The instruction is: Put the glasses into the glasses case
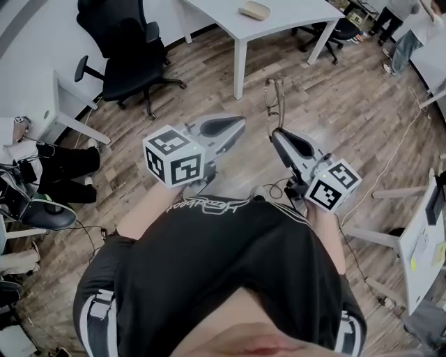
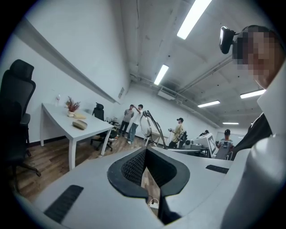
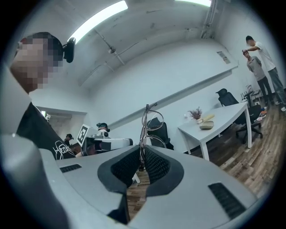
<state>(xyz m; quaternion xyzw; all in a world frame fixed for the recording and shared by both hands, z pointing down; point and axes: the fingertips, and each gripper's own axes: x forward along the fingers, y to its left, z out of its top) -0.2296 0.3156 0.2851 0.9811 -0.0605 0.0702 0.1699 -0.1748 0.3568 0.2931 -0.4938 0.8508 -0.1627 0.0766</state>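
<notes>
Right gripper (image 1: 279,136) is clenching the thin dark wire-framed glasses with clear lenses (image 1: 273,97), its ribbed pads pinching the frame's lower end. In the right gripper view the frame is standing up out of the pads, lenses above them. Which part of the frame sits in the pinch is not resolving: a folded temple or a rim edge. Left gripper (image 1: 233,124) is carrying nothing, its jaws drawn together at the tips, and is hovering just left of the glasses at frame centre. The beige oblong glasses case (image 1: 254,10) is lying on the white table (image 1: 293,21) at the top centre of the head view, well apart from both grippers. It is looking closed, though it is too small to be sure. Handling judgement: the glasses are reading as very light but fragile, with wire that would bend under a hard squeeze, lenses that would scratch or smear, and hinges that are letting the temples swing. The best hold is probably on the bridge or on the folded temples near the hinge, never across a lens. The case is looking rigid and smooth, so it is likely needing one gripper steadying its body while the lid is opened.
</notes>
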